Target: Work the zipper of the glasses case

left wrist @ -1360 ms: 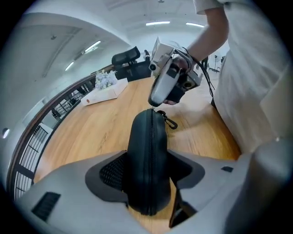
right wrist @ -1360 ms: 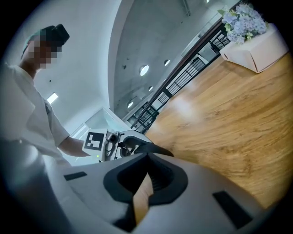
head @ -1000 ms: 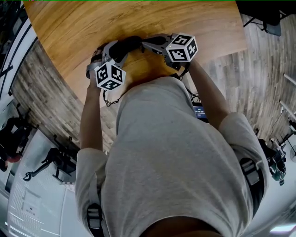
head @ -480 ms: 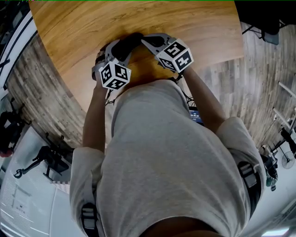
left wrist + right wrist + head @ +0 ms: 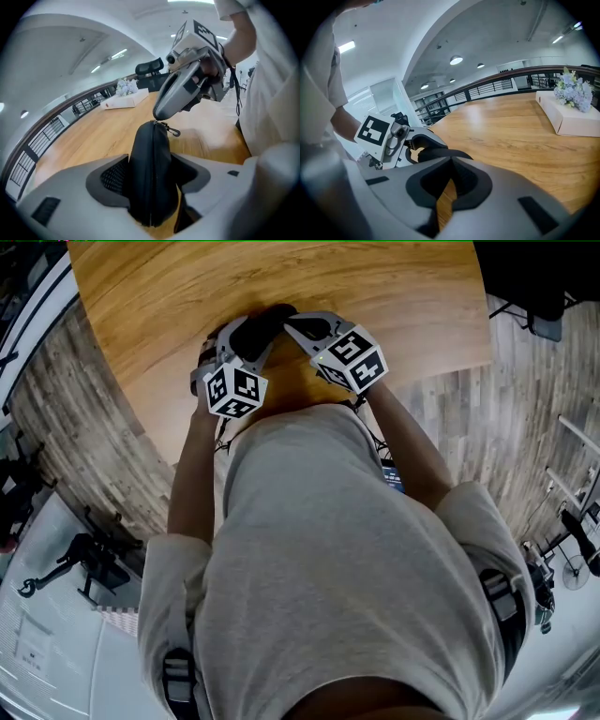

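A black glasses case (image 5: pixel 149 145) stands on edge between the jaws of my left gripper (image 5: pixel 150 164), which press on its two flat sides, zipper seam facing the camera. My right gripper (image 5: pixel 158 116) is shut, with its tips at the top end of that seam; a small metal zipper pull (image 5: pixel 171 131) sticks out from under them. From above, the case (image 5: pixel 262 326) is a dark shape over the wooden table (image 5: pixel 394 287), with the left gripper (image 5: pixel 246 336) around it and the right gripper (image 5: pixel 287 321) meeting it from the right. The right gripper view shows closed tips (image 5: pixel 450 161) in front of the case (image 5: pixel 437 152).
A white box with pale flowers (image 5: pixel 572 115) lies further along the table, also seen as the box (image 5: pixel 124 99). A black office chair (image 5: pixel 150 68) stands behind it. A railing (image 5: pixel 501 86) runs past the far table edge. The person's torso (image 5: pixel 347 559) fills the near side.
Both grippers have stayed at the case and rolled a little, so their marker cubes face differently. The left still clamps the case and the right stays shut.
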Motion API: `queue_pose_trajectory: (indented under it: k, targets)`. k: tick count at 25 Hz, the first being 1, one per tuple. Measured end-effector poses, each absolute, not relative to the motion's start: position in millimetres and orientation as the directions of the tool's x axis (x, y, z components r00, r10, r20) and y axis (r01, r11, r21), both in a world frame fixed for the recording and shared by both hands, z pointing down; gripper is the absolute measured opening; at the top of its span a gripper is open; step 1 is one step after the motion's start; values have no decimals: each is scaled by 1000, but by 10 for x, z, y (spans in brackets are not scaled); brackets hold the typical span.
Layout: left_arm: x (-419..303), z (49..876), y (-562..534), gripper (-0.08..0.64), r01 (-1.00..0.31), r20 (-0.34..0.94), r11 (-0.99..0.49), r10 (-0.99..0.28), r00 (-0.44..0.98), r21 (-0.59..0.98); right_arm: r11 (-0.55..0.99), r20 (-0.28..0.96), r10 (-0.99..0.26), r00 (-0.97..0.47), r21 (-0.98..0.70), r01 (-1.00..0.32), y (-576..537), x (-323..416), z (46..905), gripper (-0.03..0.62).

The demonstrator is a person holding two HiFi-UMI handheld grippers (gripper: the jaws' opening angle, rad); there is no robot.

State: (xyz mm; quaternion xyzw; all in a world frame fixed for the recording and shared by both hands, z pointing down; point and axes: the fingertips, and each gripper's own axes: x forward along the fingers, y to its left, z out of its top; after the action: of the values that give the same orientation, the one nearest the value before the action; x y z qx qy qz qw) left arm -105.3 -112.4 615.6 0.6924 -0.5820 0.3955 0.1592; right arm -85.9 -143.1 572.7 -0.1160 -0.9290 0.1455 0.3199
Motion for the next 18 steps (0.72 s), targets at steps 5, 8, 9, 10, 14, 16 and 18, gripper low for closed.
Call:
queue_pose_trajectory:
  k: [5,8,9,10,14,16,18]
  targets:
    - [-1096,6159,-1061,281,-956,670,-212,-742,22,-204,939,573,296,-764,-322,122,-1473,-858,5732,26]
    - [-1093,6150,-1037,281,-957,675,-214,-737,28,-194,940,577,290,-763,-320,116,-1490,-846,5733,26]
    - [-1089,6148,-1029,282,-958,681,-214,-732,27,-193,940,577,289,-763,-321,113,-1484,-843,5737,26]
    - [-1087,6145,-1022,281,-958,690,-213,-724,24,-190,940,578,287,-764,-322,110,-1475,-845,5737,26]
    - [-1092,6142,-1041,281,-954,741,-208,-671,-20,-215,946,581,276,-766,-306,109,-1424,-866,5700,26]
    - [-1095,6153,-1056,281,-953,752,-204,-658,-35,-223,945,576,279,-769,-307,113,-1397,-876,5674,26]
    - [-1093,6150,-1072,281,-958,755,-190,-655,-40,-216,944,570,277,-774,-311,109,-1390,-888,5649,26]
